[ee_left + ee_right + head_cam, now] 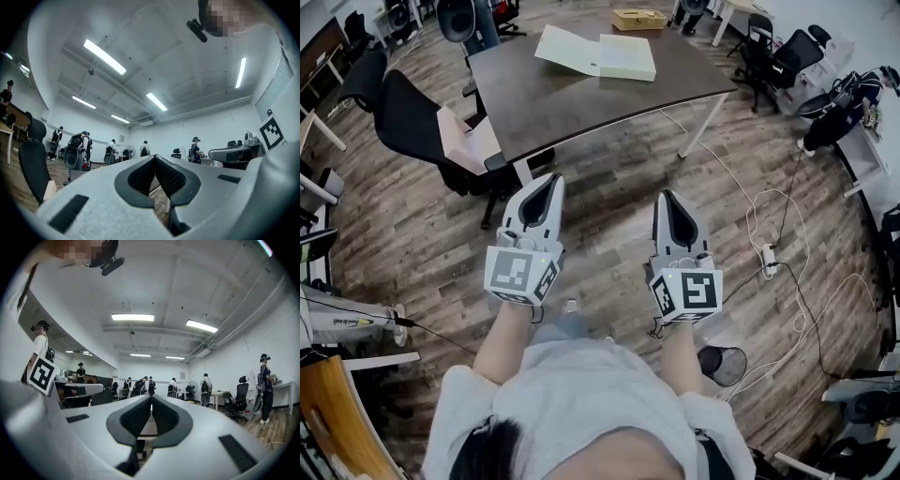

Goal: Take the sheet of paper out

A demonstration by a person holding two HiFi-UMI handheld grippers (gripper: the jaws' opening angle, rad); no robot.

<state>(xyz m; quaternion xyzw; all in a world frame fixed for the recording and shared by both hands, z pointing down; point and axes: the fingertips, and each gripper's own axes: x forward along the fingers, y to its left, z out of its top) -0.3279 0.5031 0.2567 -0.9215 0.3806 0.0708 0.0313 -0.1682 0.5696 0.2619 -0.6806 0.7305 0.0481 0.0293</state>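
The left hand-held gripper [547, 180] and right hand-held gripper [665, 196] are hovering short of the bench [581, 108], jaws pressed together, empty. An open folder [598, 54] is lying there.

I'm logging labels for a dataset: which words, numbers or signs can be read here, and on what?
No words or numbers can be read.
Left gripper and right gripper: square black-and-white markers on their cubes, no letters.
Brown box at the far end: any print too small.

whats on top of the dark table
An open pale folder lies flat on the table near its far edge. Whether a sheet of paper lies inside it cannot be made out from here.
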